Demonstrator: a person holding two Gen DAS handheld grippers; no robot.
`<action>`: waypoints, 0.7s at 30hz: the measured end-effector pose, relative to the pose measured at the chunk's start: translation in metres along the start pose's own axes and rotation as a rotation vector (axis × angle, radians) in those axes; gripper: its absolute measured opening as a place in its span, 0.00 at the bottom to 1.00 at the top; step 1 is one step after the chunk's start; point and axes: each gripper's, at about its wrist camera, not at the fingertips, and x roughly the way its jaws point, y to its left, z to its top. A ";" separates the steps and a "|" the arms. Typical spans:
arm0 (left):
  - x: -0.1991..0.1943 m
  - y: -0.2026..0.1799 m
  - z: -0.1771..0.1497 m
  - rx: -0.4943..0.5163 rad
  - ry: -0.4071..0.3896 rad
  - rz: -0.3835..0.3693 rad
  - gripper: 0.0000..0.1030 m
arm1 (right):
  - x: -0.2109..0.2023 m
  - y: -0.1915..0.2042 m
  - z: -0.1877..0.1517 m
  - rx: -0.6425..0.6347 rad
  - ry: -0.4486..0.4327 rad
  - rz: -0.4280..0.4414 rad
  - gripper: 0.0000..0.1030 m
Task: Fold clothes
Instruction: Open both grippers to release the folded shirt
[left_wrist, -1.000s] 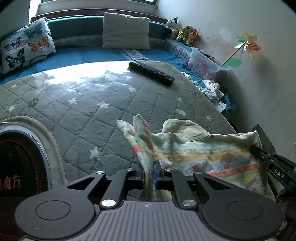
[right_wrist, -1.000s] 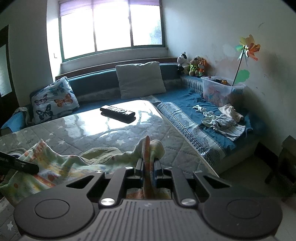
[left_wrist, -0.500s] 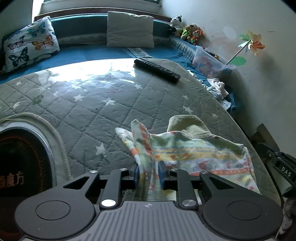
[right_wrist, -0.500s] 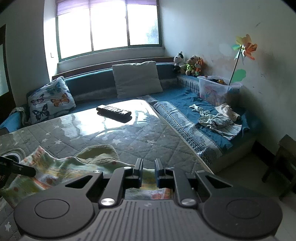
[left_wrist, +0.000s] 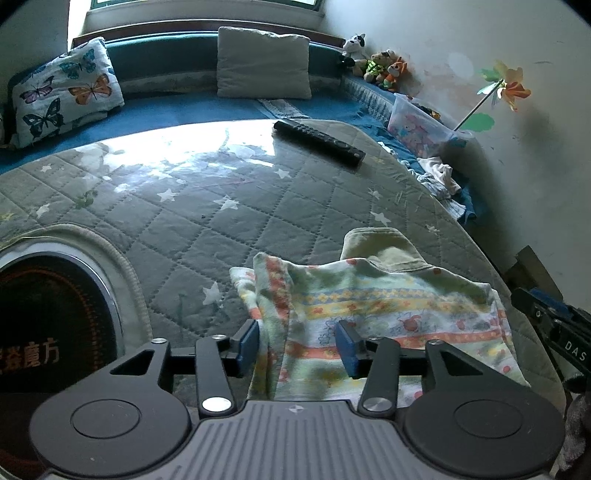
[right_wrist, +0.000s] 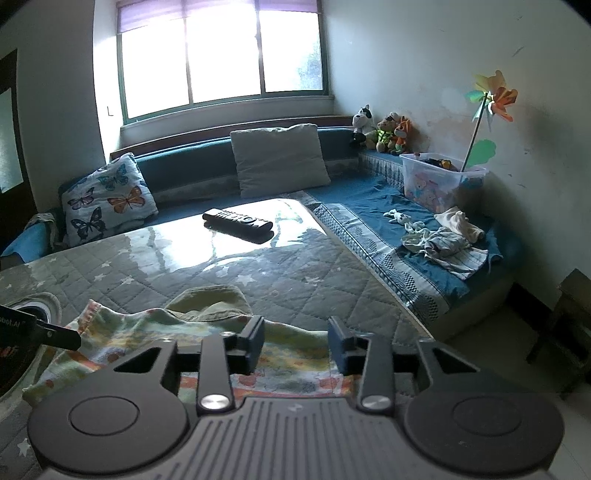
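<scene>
Garment (left_wrist: 373, 314) on table (left_wrist: 192, 206); remote (left_wrist: 319, 142) behind, apparently apart.

The left gripper (left_wrist: 297, 345) and the right gripper (right_wrist: 296, 342) both hover low with jaws spread wide (nothing clamped between them).

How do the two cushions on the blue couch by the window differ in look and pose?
The butterfly cushion is white with coloured butterflies, while the grey cushion is plain with no print. The butterfly cushion sits tilted at the couch's left end; the grey cushion leans upright against the backrest below the window, nearer the middle. The grey cushion also looks wider. Both are soft, roughly rectangular and rest on the same blue couch.
</scene>
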 end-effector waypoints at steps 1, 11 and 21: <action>-0.001 0.000 -0.001 0.000 -0.001 0.000 0.51 | -0.001 0.000 -0.001 0.001 0.000 0.001 0.44; -0.012 -0.003 -0.009 0.027 -0.019 -0.008 0.61 | -0.006 0.003 -0.009 0.015 -0.001 0.013 0.65; -0.025 -0.003 -0.021 0.042 -0.042 -0.005 0.75 | -0.013 0.011 -0.025 0.027 0.016 0.024 0.77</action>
